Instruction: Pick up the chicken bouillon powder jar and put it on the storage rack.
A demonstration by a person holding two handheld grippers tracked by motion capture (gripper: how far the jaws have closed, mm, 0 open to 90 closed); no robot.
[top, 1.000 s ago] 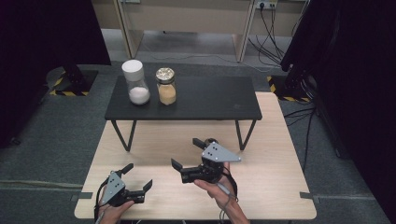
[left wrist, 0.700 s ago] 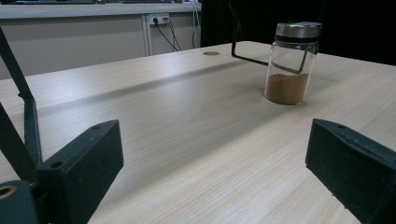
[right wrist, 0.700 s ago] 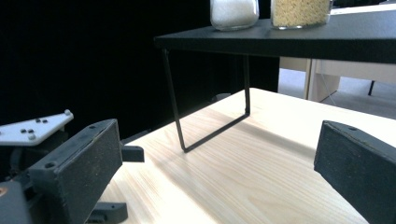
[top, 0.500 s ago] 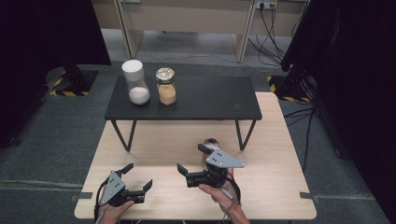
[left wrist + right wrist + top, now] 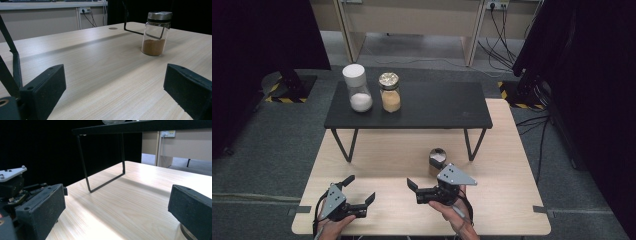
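**Just beyond the right gripper: small jar released, both grippers empty**

Just beyond the right gripper (image 5: 416, 191), on its far side and clear of contact, the small jar (image 5: 438, 157) stands upright on the wooden table (image 5: 512, 200). Half a second ago this gripper lay closer to the jar; a second ago its body covered that spot. It has since drawn back toward the person and turned across the table. Its jaws are spread wide and hold nothing.

The left gripper (image 5: 360, 191) rests near the table's front edge, well apart from the jar, and has not shifted over the same interval. Its jaws are likewise wide apart and empty. Ahead of these jaws and off to one side, the left gripper view shows the jar with a metal lid and brown powder in its lower part.

Further ahead of both grippers, the black side table (image 5: 412, 107) carries a white-lidded jar (image 5: 357, 90) and a gold-lidded jar (image 5: 389, 92), side by side.

Assessment: the withdrawal suggests the small jar is placed and let go. Handling of it appears finished or paused, with no grip in progress.
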